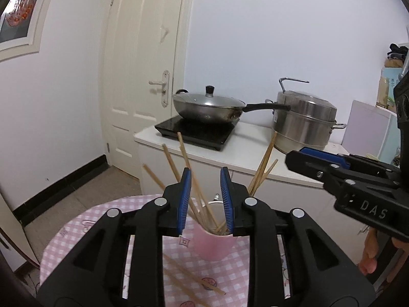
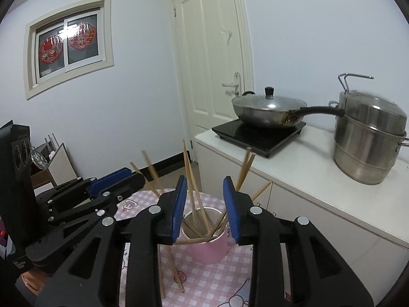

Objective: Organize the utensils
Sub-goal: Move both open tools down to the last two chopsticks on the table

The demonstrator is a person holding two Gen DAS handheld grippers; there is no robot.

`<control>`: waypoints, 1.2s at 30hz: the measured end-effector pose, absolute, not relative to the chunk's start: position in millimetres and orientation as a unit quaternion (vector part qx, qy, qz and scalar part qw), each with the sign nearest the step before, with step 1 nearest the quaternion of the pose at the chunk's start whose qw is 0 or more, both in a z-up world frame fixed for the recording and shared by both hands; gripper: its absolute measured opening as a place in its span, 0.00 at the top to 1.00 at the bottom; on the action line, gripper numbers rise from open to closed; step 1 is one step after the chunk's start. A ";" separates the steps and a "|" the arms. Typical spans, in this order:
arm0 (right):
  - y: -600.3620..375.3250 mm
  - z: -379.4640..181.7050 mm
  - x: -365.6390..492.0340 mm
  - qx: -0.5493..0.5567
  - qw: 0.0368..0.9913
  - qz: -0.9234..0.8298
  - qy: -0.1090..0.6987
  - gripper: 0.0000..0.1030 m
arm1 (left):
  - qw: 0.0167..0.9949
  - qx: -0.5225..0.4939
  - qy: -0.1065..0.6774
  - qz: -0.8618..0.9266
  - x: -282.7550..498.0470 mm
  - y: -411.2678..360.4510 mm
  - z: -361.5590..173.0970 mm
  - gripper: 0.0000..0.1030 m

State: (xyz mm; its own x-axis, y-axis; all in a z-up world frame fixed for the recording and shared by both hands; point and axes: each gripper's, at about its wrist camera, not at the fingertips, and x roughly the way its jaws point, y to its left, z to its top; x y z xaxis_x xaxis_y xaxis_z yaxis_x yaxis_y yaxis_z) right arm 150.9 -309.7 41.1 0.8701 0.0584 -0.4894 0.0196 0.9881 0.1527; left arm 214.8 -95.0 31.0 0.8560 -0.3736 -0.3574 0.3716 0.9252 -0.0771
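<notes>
A pink cup stands on the pink checked tablecloth with several wooden chopsticks fanning out of it. My left gripper is open just above the cup's near rim; the sticks show through the gap and neither pad presses on them. My right gripper is open over the cup in the same way, with nothing gripped. Each gripper appears at the other view's edge: the right gripper and the left gripper. Loose chopsticks lie on the cloth in front of the cup.
Behind the table a white counter carries a black induction hob, a lidded wok whose handle points right, and a steel steamer pot. A closed door is at the back. A person's hand holds the right gripper.
</notes>
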 end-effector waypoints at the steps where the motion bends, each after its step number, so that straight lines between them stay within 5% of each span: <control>1: -307.8 43.0 147.1 0.075 0.965 0.010 0.251 0.72 | 0.965 -0.001 0.183 -0.189 212.2 -93.1 32.5 0.77; 4: -300.9 47.7 136.6 0.067 0.968 0.010 0.240 0.70 | 0.969 0.003 0.172 -0.176 198.7 -83.8 37.4 0.76; 6: -294.0 51.6 129.0 0.058 0.971 0.009 0.232 0.68 | 0.971 0.002 0.164 -0.172 188.7 -76.7 40.4 0.50; 7: -290.0 52.8 125.4 0.053 0.972 0.009 0.229 0.68 | 0.974 0.002 0.155 -0.167 181.9 -72.4 42.0 0.47; 20: -238.6 16.5 110.8 0.006 0.967 0.041 0.252 0.66 | 0.975 0.002 0.183 -0.130 144.4 -14.8 18.5 0.45; 36: -209.8 -73.2 150.7 -0.005 0.934 0.058 0.353 0.66 | 0.921 -0.024 0.369 -0.120 208.9 1.6 -83.1 0.45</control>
